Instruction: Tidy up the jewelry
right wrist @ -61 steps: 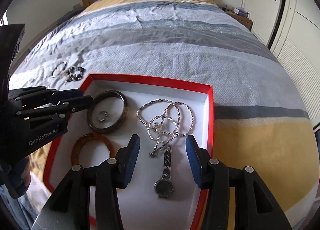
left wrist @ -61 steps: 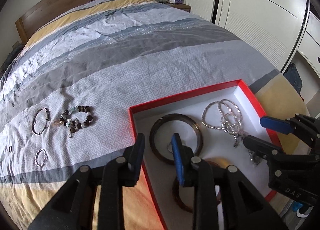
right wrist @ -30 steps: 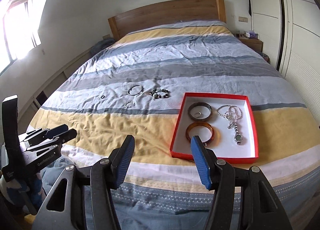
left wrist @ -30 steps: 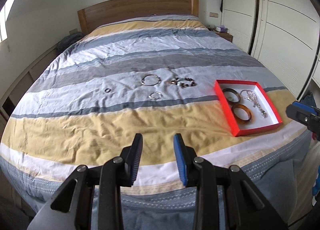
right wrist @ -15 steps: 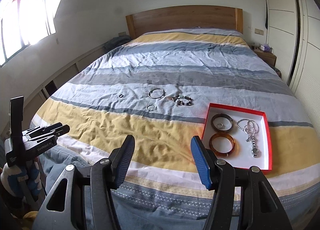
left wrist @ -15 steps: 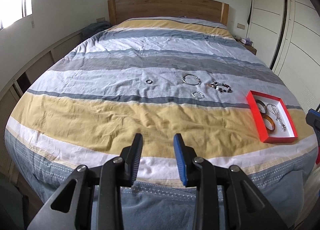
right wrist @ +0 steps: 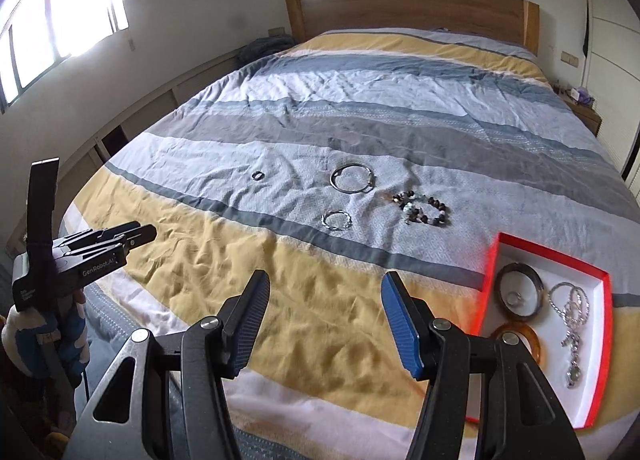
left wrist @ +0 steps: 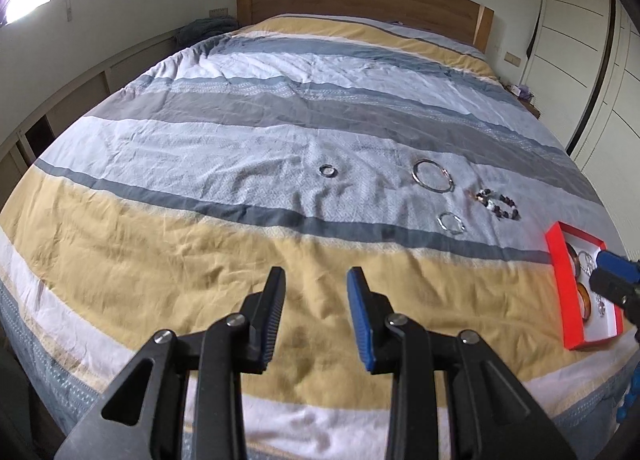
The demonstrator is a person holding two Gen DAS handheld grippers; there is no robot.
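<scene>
Both tools are hovering over the yellow stripe at the foot of the bed (right wrist: pixel 360 107): left tool (left wrist: pixel 316 314) and right tool (right wrist: pixel 324 324) are gaping apart, holding nothing. A small ring (right wrist: pixel 258 175), large bangle (right wrist: pixel 353 178), twisted bangle (right wrist: pixel 337 219) and beaded bracelet (right wrist: pixel 424 208) are lying loose on the bedspread; the red box (right wrist: pixel 600 344) is containing further jewelry.

Jewelry spread on bed (right wrist: pixel 280 107), box (right wrist: pixel 600 344) at near right edge.
On the bed mid-width: small ring (right wrist: pixel 258 175) leftmost, large bangle (right wrist: pixel 353 178) right of it, twisted bangle (right wrist: pixel 337 219) just in front of that, beaded bracelet (right wrist: pixel 422 207) further right. In the box: dark bangle (right wrist: pixel 520 280) at back left with a ring (right wrist: pixel 515 297) inside it, amber bangle (right wrist: pixel 532 340) in front, chain necklaces (right wrist: pixel 570 302) right, watch (right wrist: pixel 574 372) in front of them. Headboard (right wrist: pixel 412 15) behind.
</scene>
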